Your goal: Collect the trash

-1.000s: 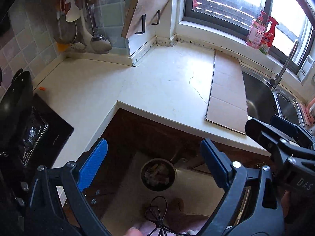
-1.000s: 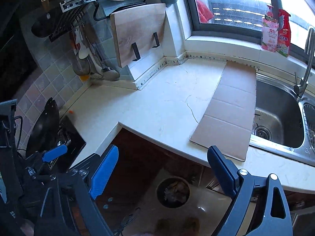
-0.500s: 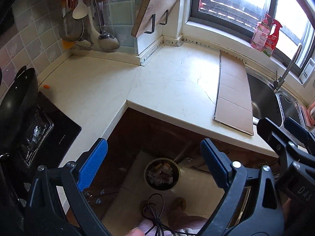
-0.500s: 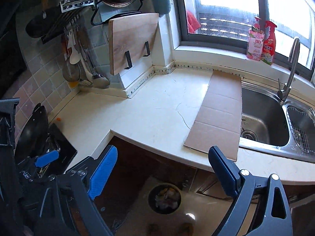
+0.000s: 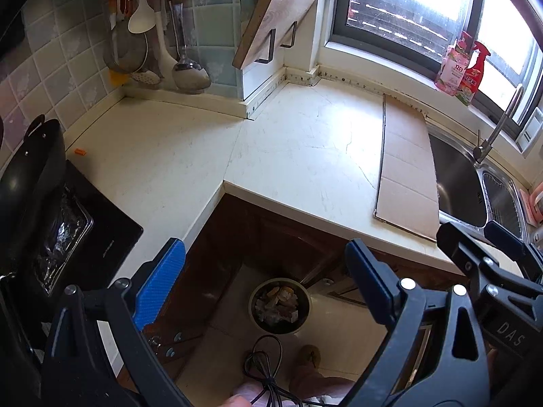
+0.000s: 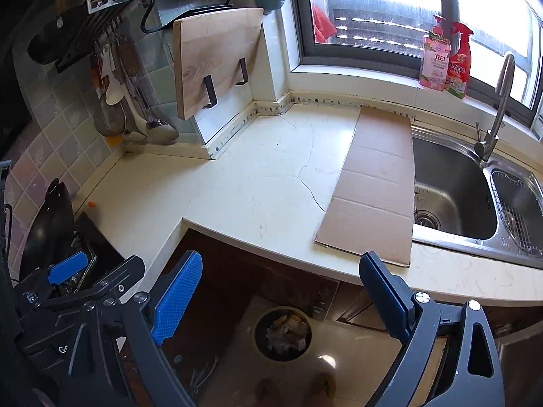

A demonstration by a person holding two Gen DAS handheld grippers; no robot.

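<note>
A round trash bin (image 5: pixel 279 305) (image 6: pixel 282 332) stands on the floor below the counter, with crumpled scraps inside. A flat cardboard sheet (image 5: pixel 405 173) (image 6: pixel 375 186) lies on the cream countertop beside the sink. A tiny orange scrap (image 5: pixel 80 151) (image 6: pixel 90 205) rests on the counter near the stove. My left gripper (image 5: pixel 264 271) hangs open over the floor, above the bin, holding nothing. My right gripper (image 6: pixel 281 281) is also open and empty, in front of the counter edge. The right gripper (image 5: pixel 492 247) shows at the right of the left wrist view.
A black wok (image 5: pixel 30 169) sits on the dark cooktop (image 5: pixel 101 224) at left. A steel sink (image 6: pixel 451 190) with a faucet (image 6: pixel 495 115) is at right. A wooden cutting board (image 6: pixel 217 57), hanging ladles (image 5: pixel 163 47) and two bottles (image 6: pixel 444 61) line the back wall. A person's foot (image 5: pixel 310 356) and a black cable (image 5: pixel 268 366) are on the floor.
Both grippers have risen and pulled back, so more of the counter, sink and window shows. Both stay open and empty. Nothing on the counter moved.
</note>
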